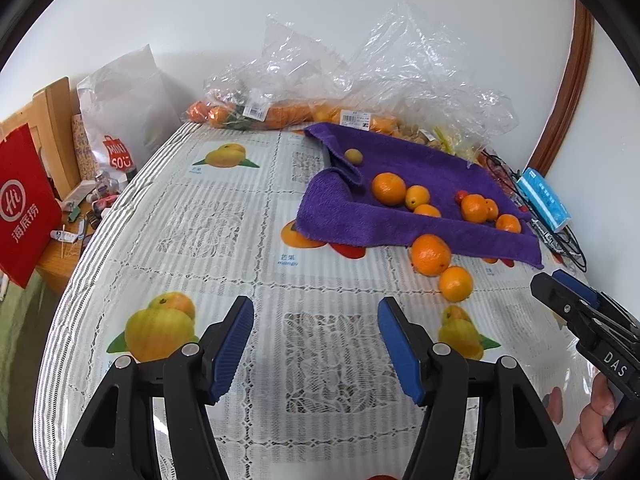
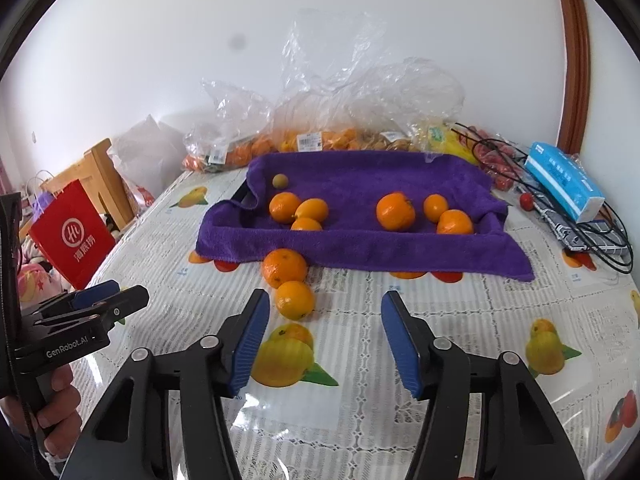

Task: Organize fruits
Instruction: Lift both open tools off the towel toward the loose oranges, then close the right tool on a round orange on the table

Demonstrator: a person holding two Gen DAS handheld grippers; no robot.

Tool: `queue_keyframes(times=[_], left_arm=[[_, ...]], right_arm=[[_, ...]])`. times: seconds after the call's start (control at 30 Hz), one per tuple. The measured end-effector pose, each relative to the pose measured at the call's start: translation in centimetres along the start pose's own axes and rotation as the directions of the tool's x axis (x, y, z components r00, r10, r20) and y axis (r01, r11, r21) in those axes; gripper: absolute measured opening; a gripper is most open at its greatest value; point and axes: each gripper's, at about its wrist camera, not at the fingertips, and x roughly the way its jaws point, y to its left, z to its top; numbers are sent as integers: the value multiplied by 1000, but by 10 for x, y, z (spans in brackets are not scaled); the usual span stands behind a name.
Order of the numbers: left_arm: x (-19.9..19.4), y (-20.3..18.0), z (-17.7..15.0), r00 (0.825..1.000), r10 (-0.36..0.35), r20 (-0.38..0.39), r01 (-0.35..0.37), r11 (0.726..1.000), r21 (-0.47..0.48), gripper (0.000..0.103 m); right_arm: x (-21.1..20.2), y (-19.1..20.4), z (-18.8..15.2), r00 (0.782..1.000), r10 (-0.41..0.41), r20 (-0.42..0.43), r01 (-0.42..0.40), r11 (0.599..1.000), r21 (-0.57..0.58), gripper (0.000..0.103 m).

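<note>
White lace-patterned plastic printed with mangoes and other fruit covers the worktop point(image 2: 460, 320), which stands against a plain white wall with a brown wooden door frame point(image 2: 576, 60) at the right. A wooden chair point(image 1: 52, 120) and a low side table cluttered with small bottles sit beyond the worktop's left edge.

A purple towel point(image 2: 360, 248) lies spread at the far middle, its front edge raised in a fold. On it rest several oranges point(image 2: 395, 211) and smaller kumquat-like fruits, plus one dull greenish-brown fruit point(image 2: 280, 181) near the back left corner. Two more oranges point(image 2: 285, 267) sit touching each other on the bare cloth just in front of the towel. Behind the towel, crumpled clear plastic bags point(image 2: 320, 112) hold more orange fruit and carry white barcode labels too small to read.

A red paper bag point(image 1: 24, 208) at the left bears a white circular logo and Chinese characters; a white bag point(image 1: 120, 120) behind it reads "MINISO". A blue tissue pack point(image 2: 564, 180) lies at the right over black cables.

The left claw point(image 1: 316, 344) hangs half open over the cloth with nothing in it; "GenRobot.AI" is printed on its body. The right claw point(image 2: 324, 340), marked "DAS", is likewise half open and empty, near the two loose oranges.
</note>
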Motion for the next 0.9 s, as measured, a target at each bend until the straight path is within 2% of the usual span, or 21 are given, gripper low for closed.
queue_keyframes(times=[0.13, 0.37, 0.6, 0.9], left_arm=[[14, 4, -2, 999, 15, -38, -15, 1000, 6, 63], [32, 8, -4, 997, 31, -68, -30, 999, 19, 63], [48, 14, 3, 997, -1, -84, 3, 1000, 22, 63], [61, 11, 9, 995, -32, -92, 37, 998, 50, 63]], right_arm=[[17, 7, -4, 999, -6, -31, 6, 1000, -12, 48], [43, 15, -7, 998, 15, -61, -16, 1000, -14, 48], [68, 18, -4, 997, 11, -77, -12, 1000, -6, 48], [95, 23, -6, 989, 3, -146, -6, 1000, -17, 48]])
